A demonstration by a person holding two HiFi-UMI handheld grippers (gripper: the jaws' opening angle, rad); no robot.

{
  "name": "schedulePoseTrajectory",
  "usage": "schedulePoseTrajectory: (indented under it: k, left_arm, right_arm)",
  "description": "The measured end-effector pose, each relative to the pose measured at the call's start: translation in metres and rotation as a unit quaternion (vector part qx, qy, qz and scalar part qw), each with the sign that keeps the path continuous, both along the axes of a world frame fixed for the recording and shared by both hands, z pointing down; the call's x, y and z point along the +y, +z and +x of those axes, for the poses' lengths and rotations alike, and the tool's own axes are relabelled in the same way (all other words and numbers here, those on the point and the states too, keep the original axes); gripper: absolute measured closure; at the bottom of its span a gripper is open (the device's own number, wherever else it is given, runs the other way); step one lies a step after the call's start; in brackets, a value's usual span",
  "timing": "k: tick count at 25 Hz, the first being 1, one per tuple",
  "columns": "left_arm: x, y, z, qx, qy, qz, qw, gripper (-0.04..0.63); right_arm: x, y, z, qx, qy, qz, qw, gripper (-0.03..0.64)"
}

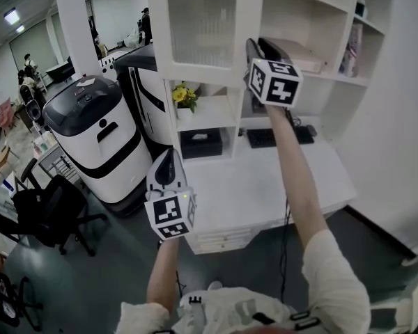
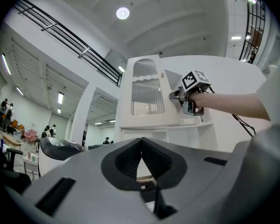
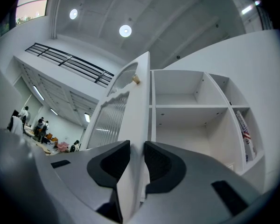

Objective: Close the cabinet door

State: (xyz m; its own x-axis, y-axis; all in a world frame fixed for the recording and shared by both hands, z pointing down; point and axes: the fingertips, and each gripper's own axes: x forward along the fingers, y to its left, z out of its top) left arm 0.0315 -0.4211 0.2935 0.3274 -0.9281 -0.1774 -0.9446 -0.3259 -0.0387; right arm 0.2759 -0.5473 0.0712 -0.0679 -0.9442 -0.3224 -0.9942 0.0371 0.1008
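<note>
The left gripper (image 2: 141, 143) is sitting lowest and closest to the person's body, its two dark pads pressed together at the tips with nothing between them, and it is pointing slightly upward toward the cabinet (image 1: 313, 26). Above it and off to its right, the bare right forearm (image 1: 296, 179) is stretching up and forward, carrying the right gripper (image 3: 136, 148) to the free edge of the cabinet door (image 3: 136, 115). That gripper is pinching the door's white edge, one pad lying on each face of the panel. The door is standing open, swung out from the cabinet front, so its ribbed glass pane (image 3: 107, 120) is facing away to the left of the right gripper while the bare white shelves (image 3: 191, 107) are showing to the right of it. A small wood-coloured knob (image 3: 136, 80) is sitting on the door edge well above the pinching jaws. Far to the right of the right gripper, some books (image 3: 245, 134) are leaning in a narrow side compartment. Below the right gripper, a dark keyboard (image 1: 265, 138) is lying on the white desk (image 1: 265, 186), and yellow flowers (image 1: 184, 96) are standing on a shelf between the two grippers. To the left of the left gripper, a white-and-black machine (image 1: 97, 138) is standing on the floor beside a black chair (image 1: 49, 211).
</note>
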Motion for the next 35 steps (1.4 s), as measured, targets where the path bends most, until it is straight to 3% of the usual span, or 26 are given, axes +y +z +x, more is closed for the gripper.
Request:
schedulePoseTrajectory:
  k: [35]
  left_arm:
    - [-0.042,0.027,-0.009,0.021,-0.004,-0.032,0.9993,0.591]
  right_arm:
    - [-0.069,-0.006,0.027,-0.009,0.022,-0.049,0.999,0.533]
